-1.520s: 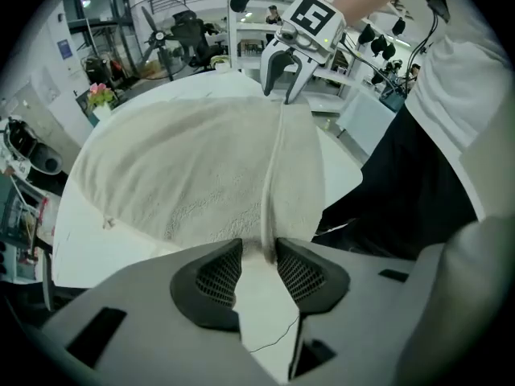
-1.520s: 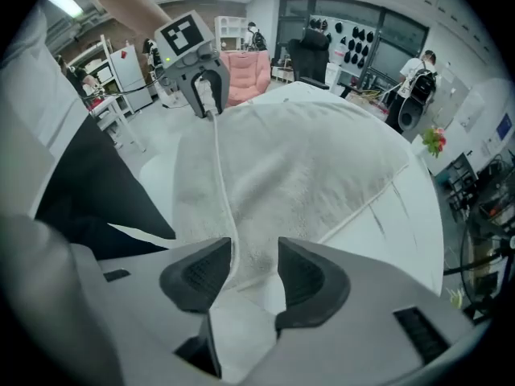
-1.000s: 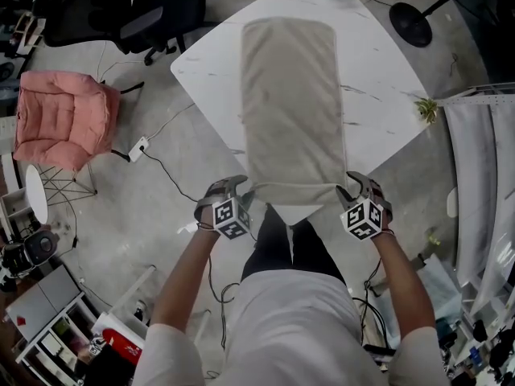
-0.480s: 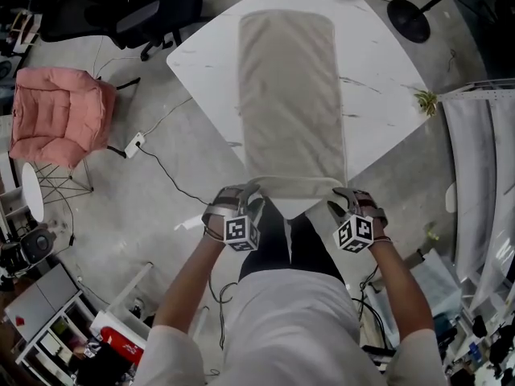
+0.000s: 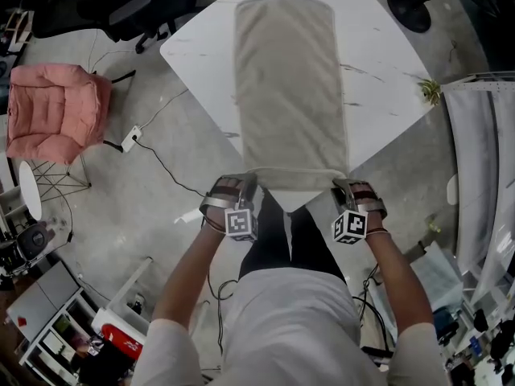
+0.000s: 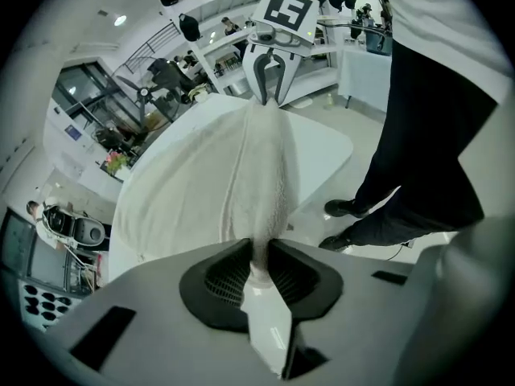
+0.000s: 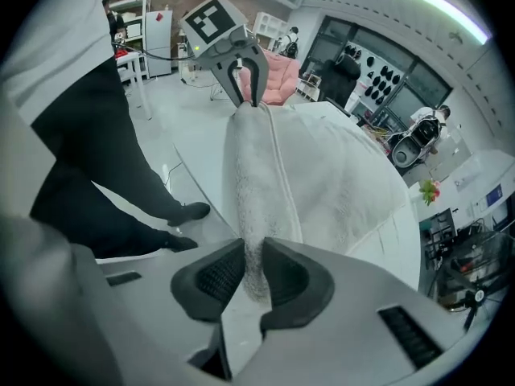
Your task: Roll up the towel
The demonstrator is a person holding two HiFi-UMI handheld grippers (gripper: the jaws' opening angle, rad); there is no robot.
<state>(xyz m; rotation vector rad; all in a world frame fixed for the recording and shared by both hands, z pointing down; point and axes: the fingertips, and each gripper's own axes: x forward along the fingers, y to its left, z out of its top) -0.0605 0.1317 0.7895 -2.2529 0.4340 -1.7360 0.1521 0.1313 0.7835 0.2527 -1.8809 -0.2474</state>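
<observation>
Towel [image 5: 290,87]: pale beige cloth with a short looped nap, fuzzy along the hem. It is a long rectangle with rounded far corners and a stitched border down each long side.
Towel position: spread flat lengthwise on the bench [image 5: 378,63], running away from the person. Its near end lies at the bench's near corner.
Near edge: gathered into a soft ridge stretched straight between the two claws; the cloth beyond it fans out smooth.
Left claw [image 6: 259,260]: clenched on the near left corner of the towel. Its ribbed black pads press the cloth from both sides, and its jaws have just been closing on it.
Right claw [image 7: 253,272]: grasping the near right corner the same way. Nap is squeezed between its dark pads, and its jaws have likewise just been closing on the cloth.
Claw bodies: matte grey shells, each with a black-and-white marker cube on top.
Bench: smooth white top with thin grey veins like marble, four-sided, set cornerwise to the person.
Floor [image 5: 121,207]: pale grey, mottled, hard and slightly glossy.
Room, left: a pink quilted armchair [image 5: 56,111] on thin wire legs and a black office chair [image 5: 153,6]. A white power strip [image 5: 129,139] lies on the floor with a dark cable trailing from it.
Room, right: a small green plant [image 5: 428,89] just beside the bench's right corner.
</observation>
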